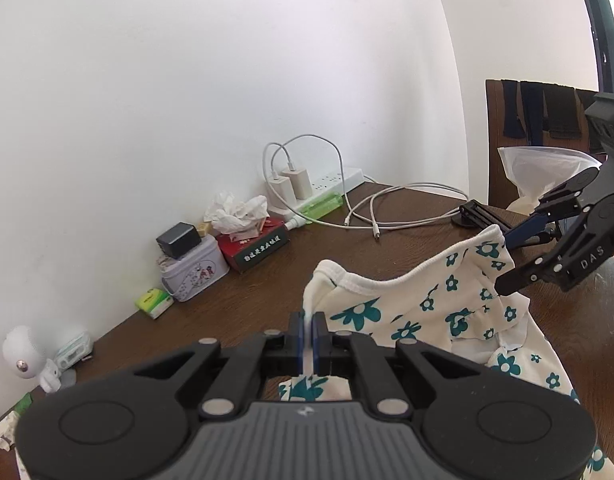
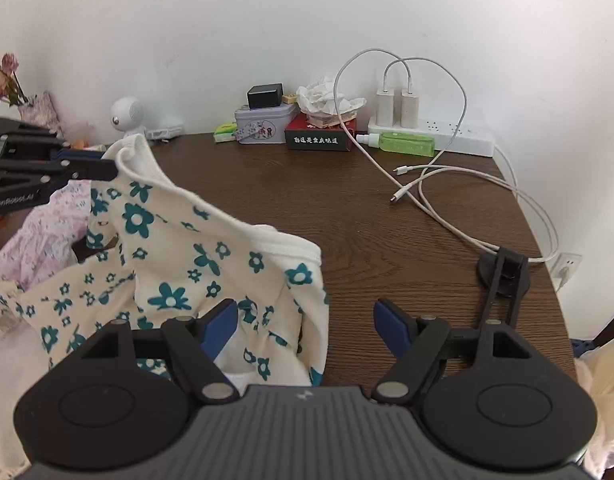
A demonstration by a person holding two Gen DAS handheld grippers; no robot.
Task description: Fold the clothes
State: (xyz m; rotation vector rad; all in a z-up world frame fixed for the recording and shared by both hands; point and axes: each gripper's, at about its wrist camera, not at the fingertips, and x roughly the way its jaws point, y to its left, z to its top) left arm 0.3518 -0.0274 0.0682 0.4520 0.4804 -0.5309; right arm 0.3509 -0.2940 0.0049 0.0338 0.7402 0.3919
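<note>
A cream garment with teal flowers point(image 1: 439, 304) point(image 2: 179, 252) lies partly lifted over the brown table point(image 2: 347, 220). My left gripper point(image 1: 309, 322) is shut on a white edge of it, and the cloth runs between the blue pads. In the right wrist view the left gripper point(image 2: 111, 167) holds up the ribbed hem corner at the far left. My right gripper point(image 2: 307, 320) is open. Its left finger is over the cloth and its right finger is over bare table. In the left wrist view the right gripper point(image 1: 503, 262) straddles the hem's other corner.
Along the wall stand a red tissue box point(image 2: 319, 134), a tin point(image 2: 263, 126), a green bottle point(image 2: 403, 142), a power strip point(image 2: 467, 140) with chargers and loose white cables point(image 2: 447, 184). A black stand point(image 2: 503, 276) sits right. Pink floral clothes point(image 2: 47, 232) lie left.
</note>
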